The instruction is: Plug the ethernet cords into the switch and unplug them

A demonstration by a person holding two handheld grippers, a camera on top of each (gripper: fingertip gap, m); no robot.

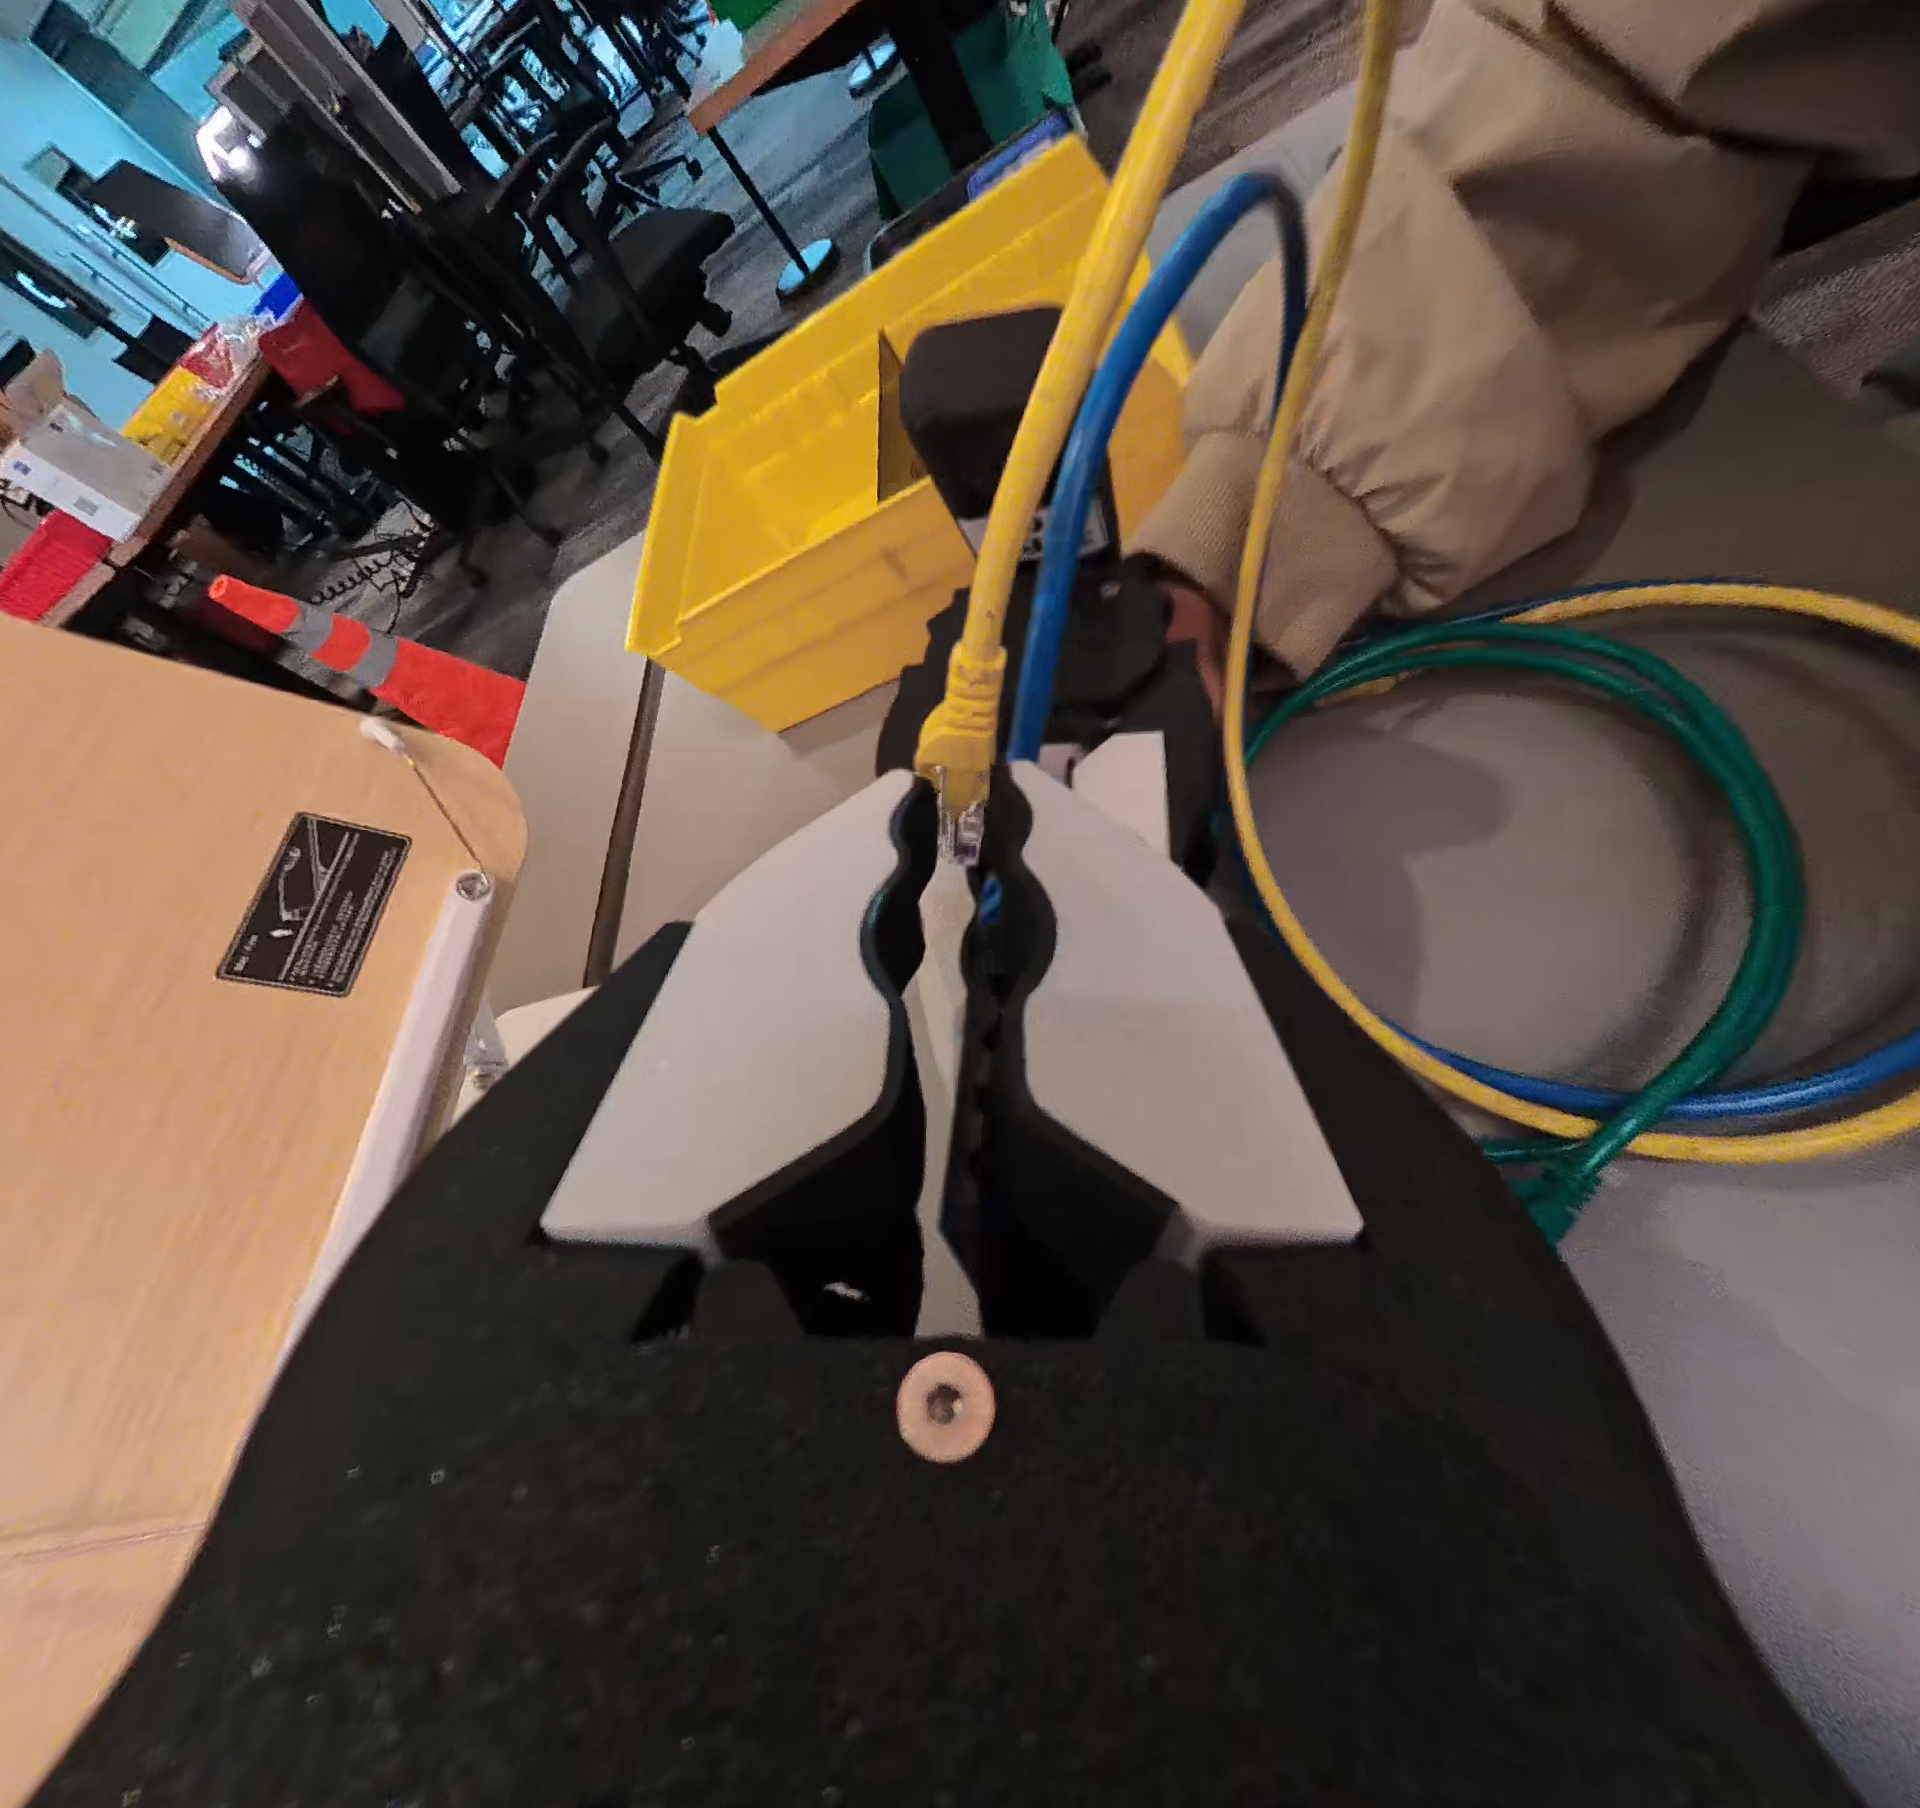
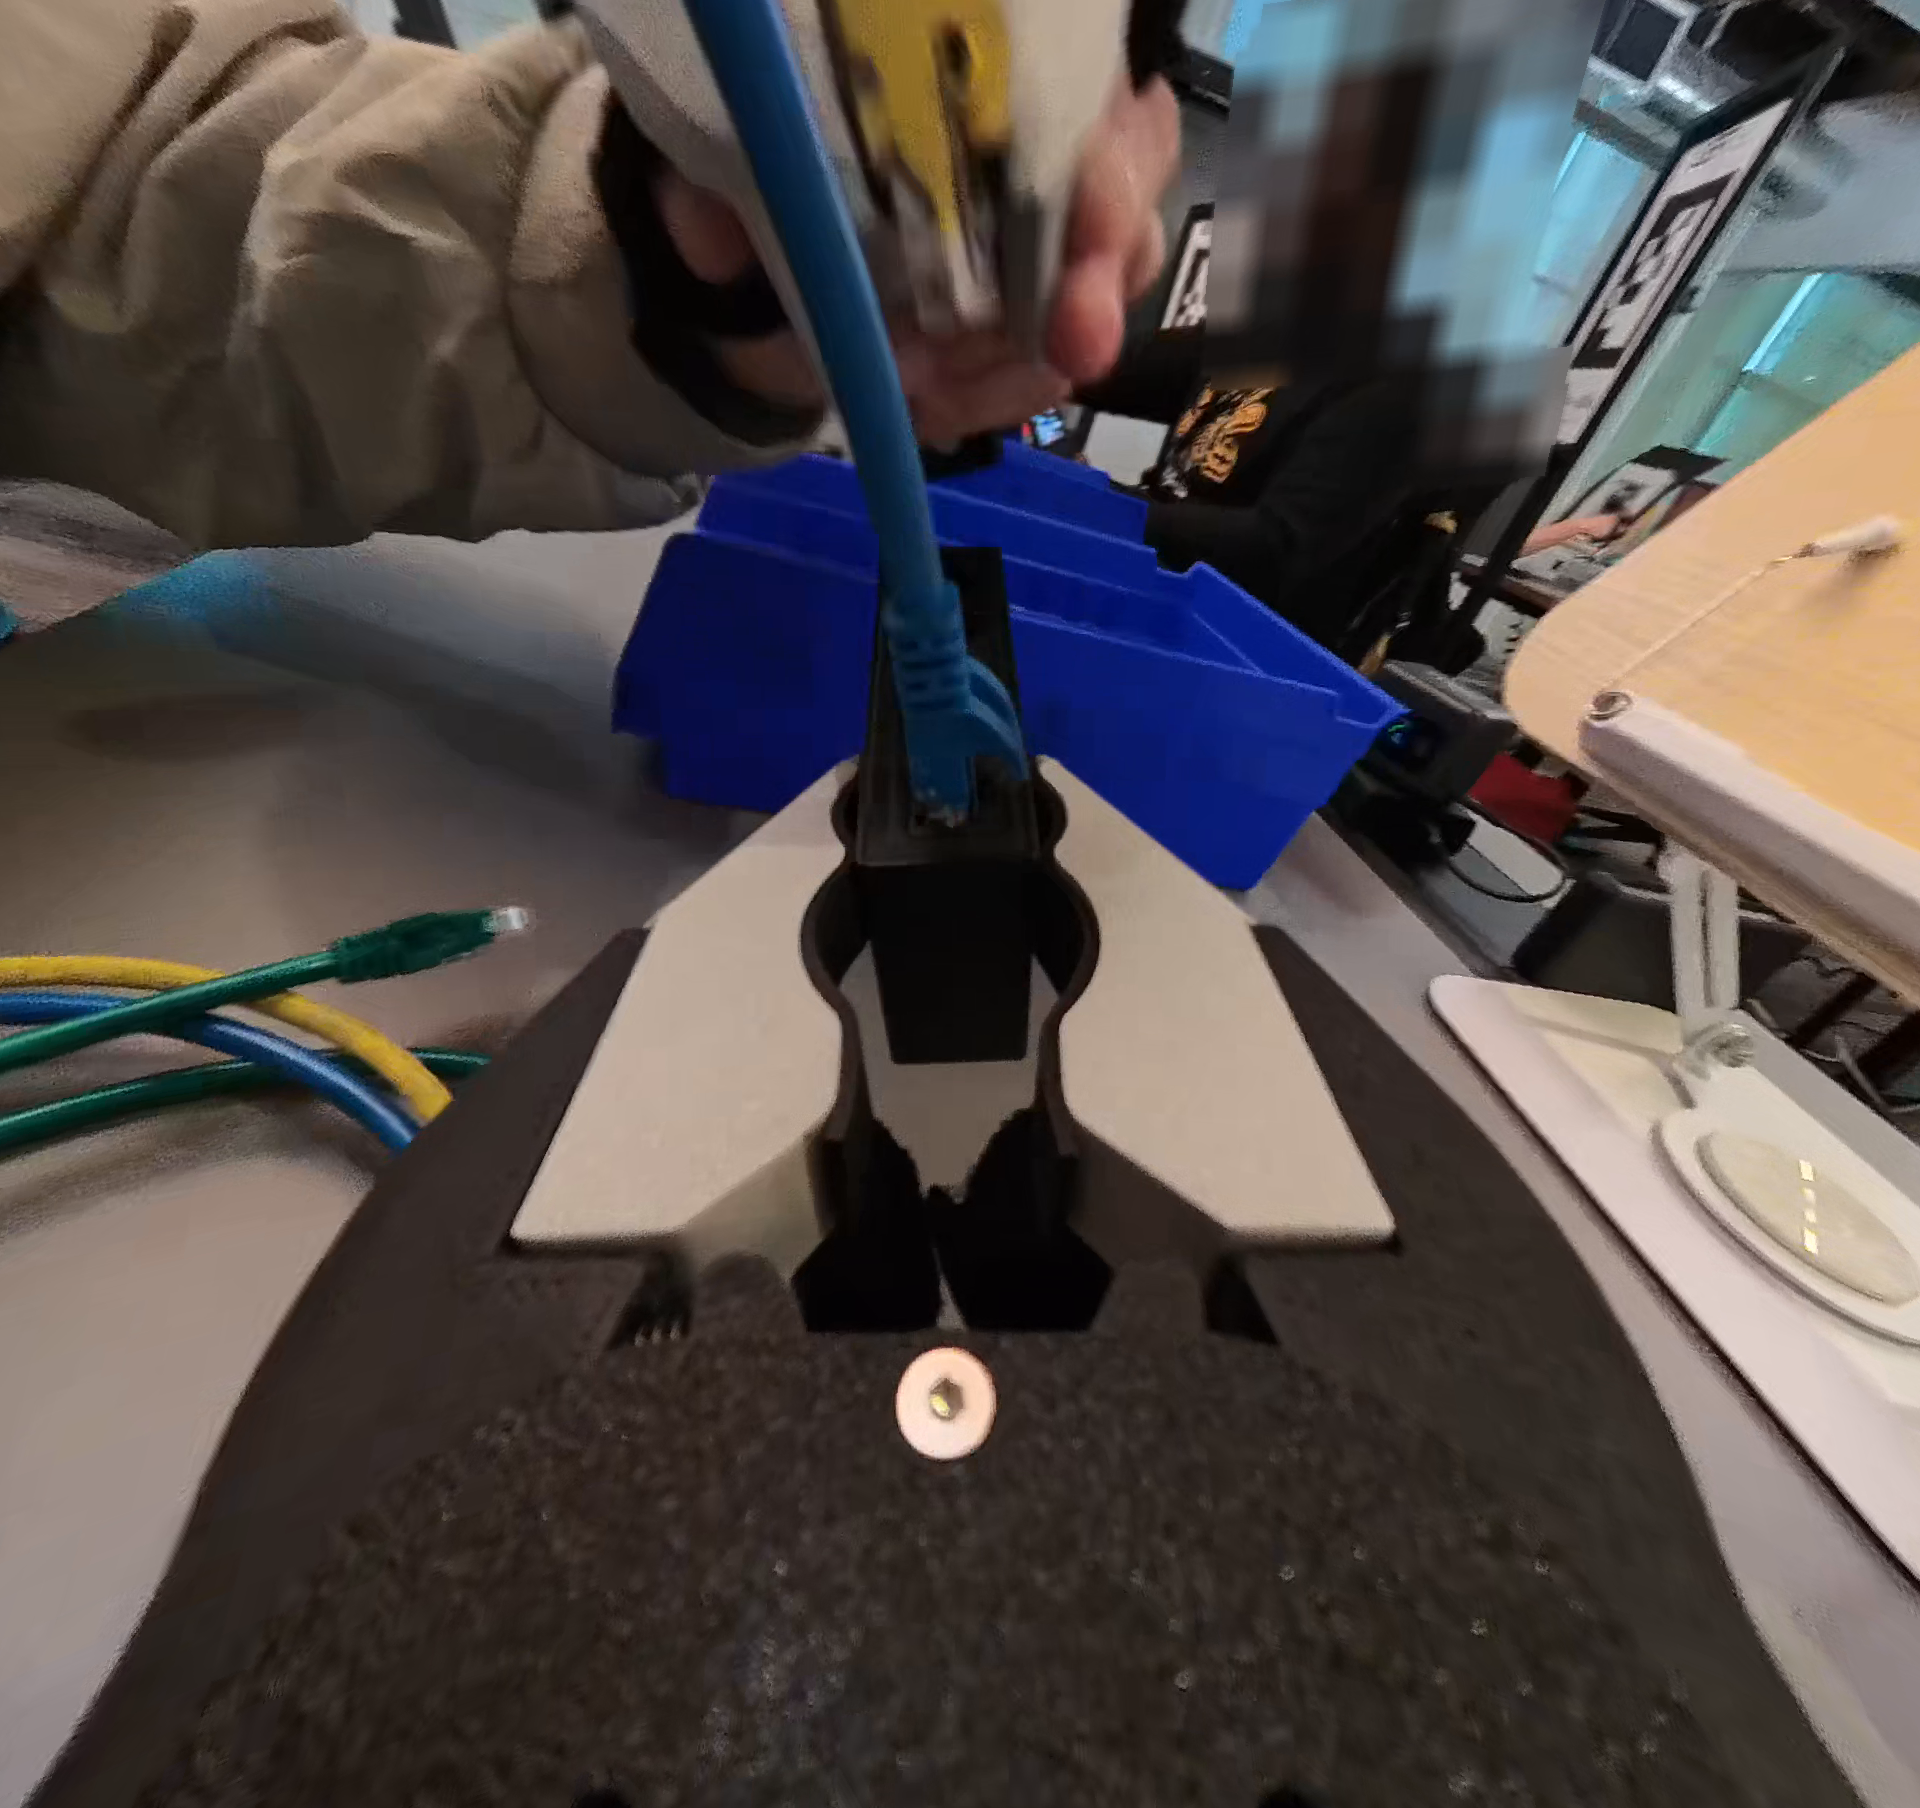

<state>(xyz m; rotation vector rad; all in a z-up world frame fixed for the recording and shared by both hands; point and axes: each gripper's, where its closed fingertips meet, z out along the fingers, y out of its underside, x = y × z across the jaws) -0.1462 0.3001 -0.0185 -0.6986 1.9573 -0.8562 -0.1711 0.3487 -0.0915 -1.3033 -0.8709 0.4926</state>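
My left gripper (image 1: 961, 794) is shut on the clear tip of the yellow cord's plug (image 1: 964, 709); the yellow cord (image 1: 1091, 304) rises from it. My right gripper (image 2: 945, 808) is shut on a small black switch (image 2: 951, 948) and holds it upright above the table. A blue cord (image 2: 883, 470) is plugged into the switch's top face by its plug (image 2: 935, 698). In the right wrist view the left gripper with the yellow plug (image 2: 925, 85) hovers blurred above the switch, apart from it. A green cord's plug (image 2: 416, 943) lies free on the table at left.
Yellow, blue and green cords lie coiled on the grey table (image 1: 1662, 927). A yellow bin (image 1: 810, 553) and a blue bin (image 2: 1164, 709) stand behind. A tilted wooden board (image 1: 208, 1031) on a white stand (image 2: 1662, 1187) is at the side. A beige sleeve (image 1: 1558, 252) reaches in.
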